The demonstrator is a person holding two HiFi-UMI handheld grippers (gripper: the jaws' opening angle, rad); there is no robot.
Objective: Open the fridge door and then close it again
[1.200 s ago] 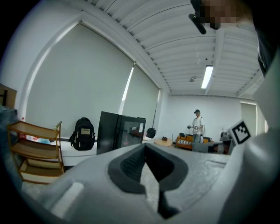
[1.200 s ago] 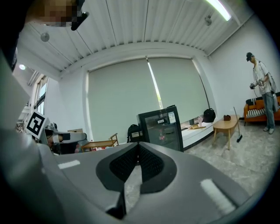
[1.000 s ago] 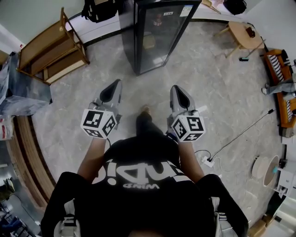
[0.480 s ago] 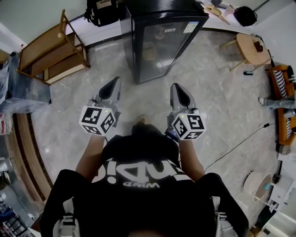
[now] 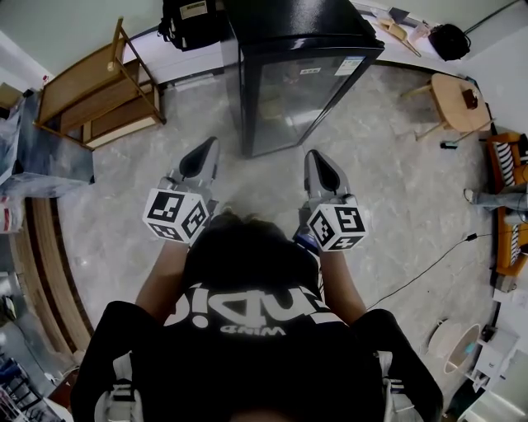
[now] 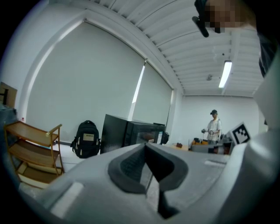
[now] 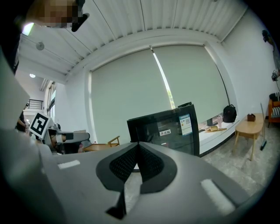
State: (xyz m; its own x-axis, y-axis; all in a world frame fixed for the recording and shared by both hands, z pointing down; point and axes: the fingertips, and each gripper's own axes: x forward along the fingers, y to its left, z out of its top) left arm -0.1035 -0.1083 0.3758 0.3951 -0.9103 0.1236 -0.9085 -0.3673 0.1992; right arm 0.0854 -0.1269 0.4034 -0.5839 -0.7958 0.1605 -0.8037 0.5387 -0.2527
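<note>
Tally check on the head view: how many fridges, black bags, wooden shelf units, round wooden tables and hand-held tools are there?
fridge: 1
black bags: 2
wooden shelf unit: 1
round wooden table: 1
tools, left tool and right tool: 2
Total: 7

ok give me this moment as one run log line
stage: fridge not yet reached | black glass-door fridge: door shut, untouched | left gripper: shut, empty | right gripper: shut, empty
</note>
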